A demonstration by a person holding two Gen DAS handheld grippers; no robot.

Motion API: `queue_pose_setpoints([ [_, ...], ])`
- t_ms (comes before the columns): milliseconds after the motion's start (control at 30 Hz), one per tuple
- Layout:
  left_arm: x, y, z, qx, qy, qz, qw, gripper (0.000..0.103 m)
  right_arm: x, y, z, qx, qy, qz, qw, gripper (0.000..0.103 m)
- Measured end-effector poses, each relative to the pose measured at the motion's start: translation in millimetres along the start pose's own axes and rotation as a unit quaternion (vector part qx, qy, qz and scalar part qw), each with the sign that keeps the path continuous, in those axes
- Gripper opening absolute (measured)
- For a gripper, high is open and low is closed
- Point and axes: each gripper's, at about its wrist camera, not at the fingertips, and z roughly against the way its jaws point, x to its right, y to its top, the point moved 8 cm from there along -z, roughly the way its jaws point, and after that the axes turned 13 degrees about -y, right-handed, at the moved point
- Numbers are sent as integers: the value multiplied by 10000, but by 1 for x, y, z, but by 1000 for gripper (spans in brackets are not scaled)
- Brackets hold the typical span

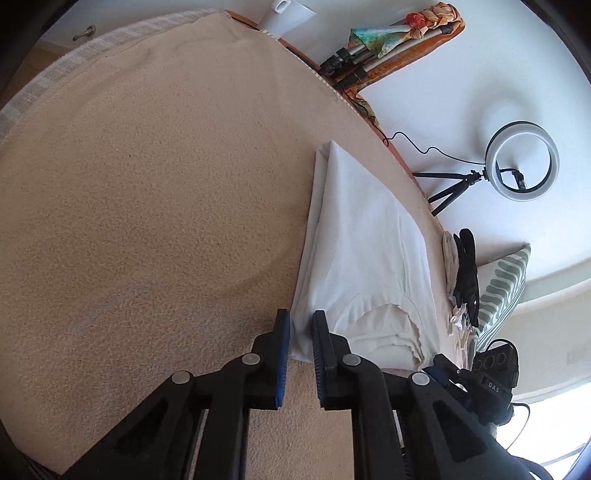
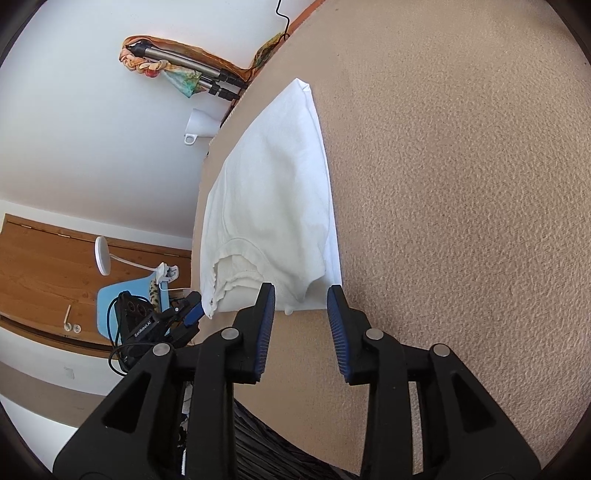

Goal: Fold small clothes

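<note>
A white garment lies folded into a long strip on the beige towel-covered table, its scalloped neckline towards me. My left gripper stands at its near left corner, jaws almost together, with the garment's left edge caught in the narrow gap. In the right wrist view the same garment lies ahead. My right gripper is open at its near right corner, pads clear of the cloth. Each gripper also shows in the other's view: the right gripper and the left gripper.
The table edge runs close along the garment's far side. Beyond it are a ring light on a tripod, a patterned cushion, black gloves, a white mug, and a blue chair with a lamp.
</note>
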Motion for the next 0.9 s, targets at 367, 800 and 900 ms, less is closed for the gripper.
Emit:
queue_pose_setpoints([
  [367,4,-5,4,-180,492,-580,9969,0,-6,-7,8,-11,-32,235,9997,4],
  [800,48,20,14,28,560,-1486,9873,17,-20,26,32,624,-925,1168,9869,21],
  [900,49,20,-3,-133,591,-1571,9857,19,-15,40,14,479,-886,1030,9896,43],
])
